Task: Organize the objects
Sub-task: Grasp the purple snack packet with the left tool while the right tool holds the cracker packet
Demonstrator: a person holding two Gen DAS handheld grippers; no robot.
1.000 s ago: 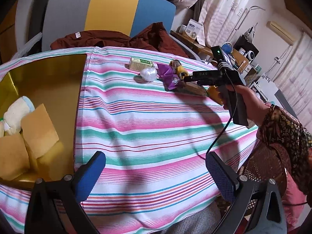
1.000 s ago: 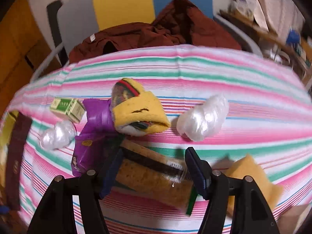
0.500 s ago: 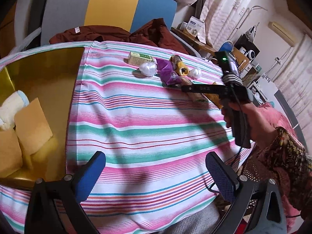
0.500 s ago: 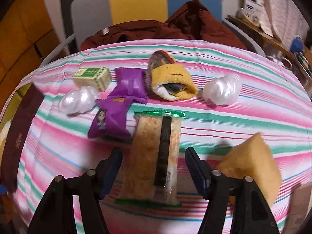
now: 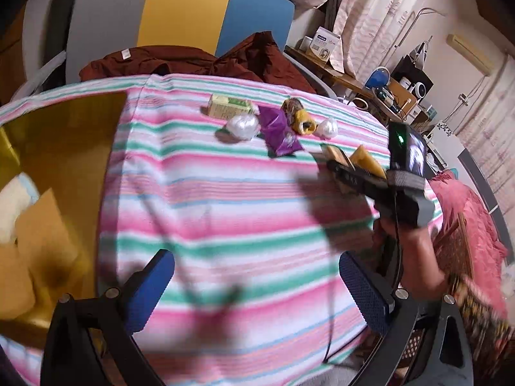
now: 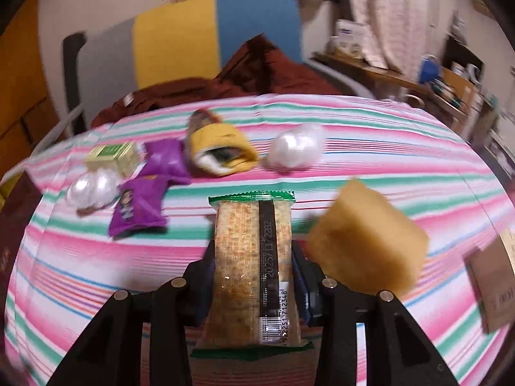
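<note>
Cracker packet point(image 6: 254, 257) is pinched across its width between the pads of the right gripper point(image 6: 254, 267), long axis pointing forward, apparently lifted just above the striped cloth point(image 6: 354, 128); gripped at the rear half, probably so the packet stays level for carrying. Printing is read along the dark seam: "2025 / 11 / 22B2" and a barcode ending "712348". Green crimped ends are noted.

Just to the right a yellow sponge point(image 6: 367, 238) lies. Further off sit two purple sachets point(image 6: 141, 206), a rolled yellow sock point(image 6: 219, 148), two white plastic wads point(image 6: 296, 151) and a green-and-cream box point(image 6: 112, 157); labels too blurred to read.

Left gripper point(image 5: 257, 289) is held spread and empty over bare cloth, near a gold tray point(image 5: 64, 148) holding sponges, judged the likely destination.
</note>
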